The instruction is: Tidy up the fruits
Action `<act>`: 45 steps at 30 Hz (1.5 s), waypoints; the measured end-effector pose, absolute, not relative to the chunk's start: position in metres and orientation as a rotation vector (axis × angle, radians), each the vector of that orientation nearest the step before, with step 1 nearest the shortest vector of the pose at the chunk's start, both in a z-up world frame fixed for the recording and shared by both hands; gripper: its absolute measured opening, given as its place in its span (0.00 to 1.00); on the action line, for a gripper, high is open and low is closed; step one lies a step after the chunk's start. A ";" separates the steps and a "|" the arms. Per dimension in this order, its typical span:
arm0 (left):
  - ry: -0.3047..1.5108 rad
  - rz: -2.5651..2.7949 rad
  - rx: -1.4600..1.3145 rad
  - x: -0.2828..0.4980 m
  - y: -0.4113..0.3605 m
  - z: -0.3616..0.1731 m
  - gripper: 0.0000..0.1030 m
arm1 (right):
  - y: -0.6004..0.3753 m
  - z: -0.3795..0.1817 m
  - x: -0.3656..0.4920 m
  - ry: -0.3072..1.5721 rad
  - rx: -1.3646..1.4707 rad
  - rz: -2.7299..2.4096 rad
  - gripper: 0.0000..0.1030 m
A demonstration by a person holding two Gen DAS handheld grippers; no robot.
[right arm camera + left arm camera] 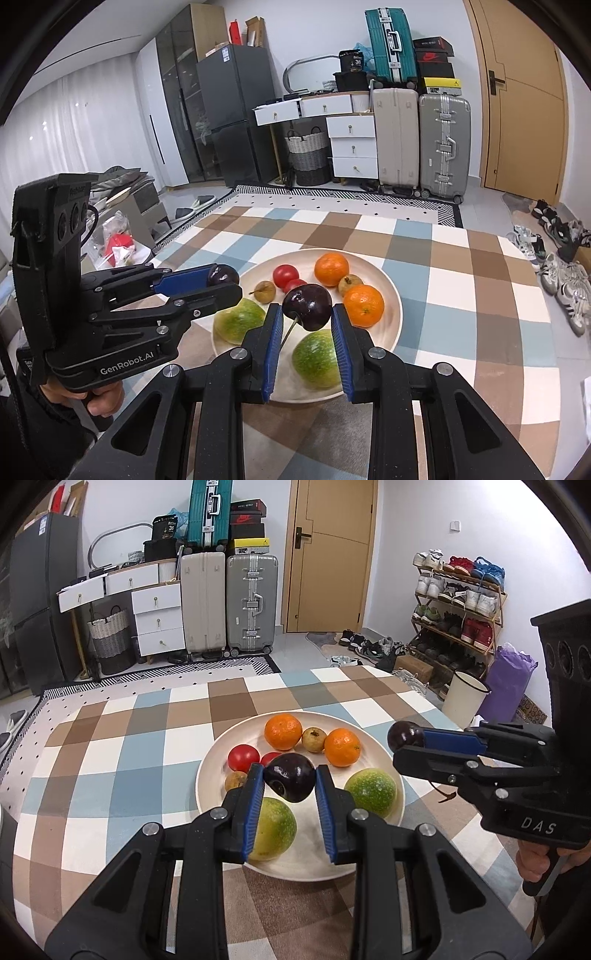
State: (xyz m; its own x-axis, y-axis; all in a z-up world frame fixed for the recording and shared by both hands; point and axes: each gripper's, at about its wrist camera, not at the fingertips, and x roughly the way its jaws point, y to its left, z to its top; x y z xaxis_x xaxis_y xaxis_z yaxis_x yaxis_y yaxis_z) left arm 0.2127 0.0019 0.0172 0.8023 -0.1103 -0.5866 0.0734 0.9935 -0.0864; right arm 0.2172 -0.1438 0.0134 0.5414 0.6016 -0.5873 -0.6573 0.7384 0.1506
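Cherries, dark ones: my left gripper [289, 781] is clamped on one cherry [290, 781], my right gripper [306, 308] on another (stem dangling) [307, 306], both held above the plate [314, 867] of oranges and green fruit on the checked tabletop [147, 746].

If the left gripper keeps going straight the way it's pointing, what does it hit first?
Probably the plate of fruit: beyond the dark cherry held in the left gripper, the red tomatoes look nearest in line, though depth is unclear.
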 end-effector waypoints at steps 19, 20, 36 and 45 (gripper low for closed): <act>0.657 -0.098 -0.085 0.238 0.007 -0.011 0.24 | -0.125 -0.012 0.237 0.675 -0.081 0.739 0.26; 0.657 -0.100 -0.088 0.238 0.008 -0.012 0.24 | -0.124 -0.013 0.237 0.674 -0.083 0.739 0.26; 0.657 -0.095 -0.088 0.229 0.011 -0.008 0.48 | -0.137 -0.010 0.236 0.625 -0.074 0.668 0.57; 0.569 -0.042 -0.126 0.190 0.027 0.002 0.99 | -0.168 -0.010 0.222 0.597 -0.025 0.665 0.99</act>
State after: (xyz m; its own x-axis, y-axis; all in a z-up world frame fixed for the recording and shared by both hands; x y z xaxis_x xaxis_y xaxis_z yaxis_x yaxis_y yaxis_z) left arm 0.1904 0.0267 0.0018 0.8416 -0.0743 -0.5349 0.0044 0.9914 -0.1308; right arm 0.2216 -0.1682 -0.0104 0.6264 0.5732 -0.5283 -0.5871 0.7927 0.1639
